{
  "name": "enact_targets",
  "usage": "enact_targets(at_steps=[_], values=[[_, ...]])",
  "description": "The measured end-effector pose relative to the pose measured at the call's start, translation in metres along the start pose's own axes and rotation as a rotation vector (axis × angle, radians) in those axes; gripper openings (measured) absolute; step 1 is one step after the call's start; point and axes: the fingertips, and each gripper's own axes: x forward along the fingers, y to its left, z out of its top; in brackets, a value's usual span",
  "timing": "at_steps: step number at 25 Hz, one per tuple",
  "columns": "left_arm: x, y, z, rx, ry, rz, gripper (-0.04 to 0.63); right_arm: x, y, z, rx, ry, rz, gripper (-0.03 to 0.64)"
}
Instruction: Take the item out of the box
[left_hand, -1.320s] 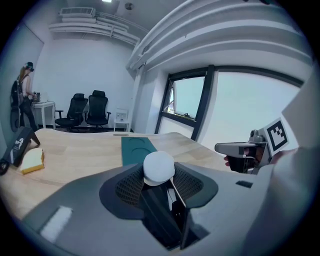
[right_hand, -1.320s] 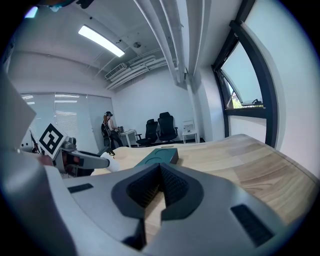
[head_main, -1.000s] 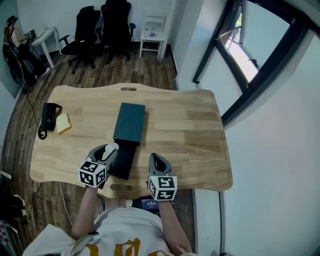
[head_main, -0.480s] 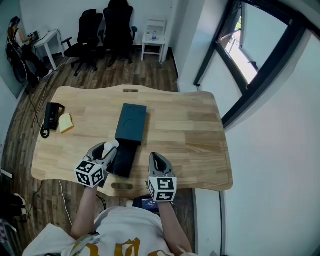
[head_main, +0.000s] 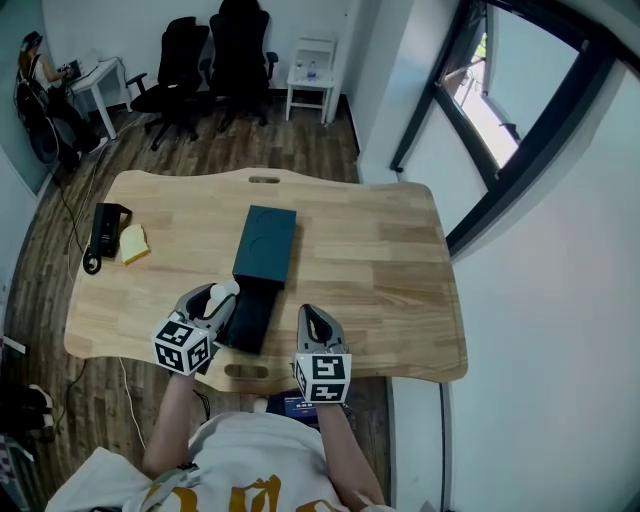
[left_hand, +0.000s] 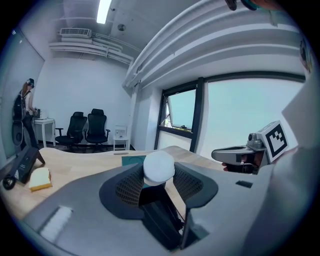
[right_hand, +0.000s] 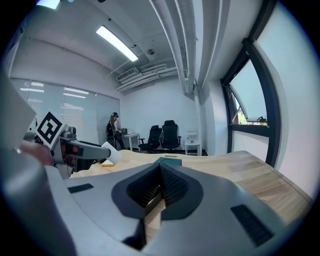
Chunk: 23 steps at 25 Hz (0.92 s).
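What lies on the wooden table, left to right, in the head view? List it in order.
black device with a cable → yellow block → dark teal rectangular box

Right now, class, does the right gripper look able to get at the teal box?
Probably yes: the right gripper sits near the teal box, only bare table between them, though its jaws are shut.

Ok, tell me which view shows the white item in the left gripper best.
Left gripper view: the white item sits large and centred between the jaws. The head view shows only a small blob; the right gripper view catches it small, at the left.
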Motion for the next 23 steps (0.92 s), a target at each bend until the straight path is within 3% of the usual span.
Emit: enact_targets(at_steps=[23], values=[[-0.003,-0.008,0.000,-0.006,-0.004,-0.015,0.186,-0.005,-0.006,-0.002,0.010,0.004,0.004,0.005]])
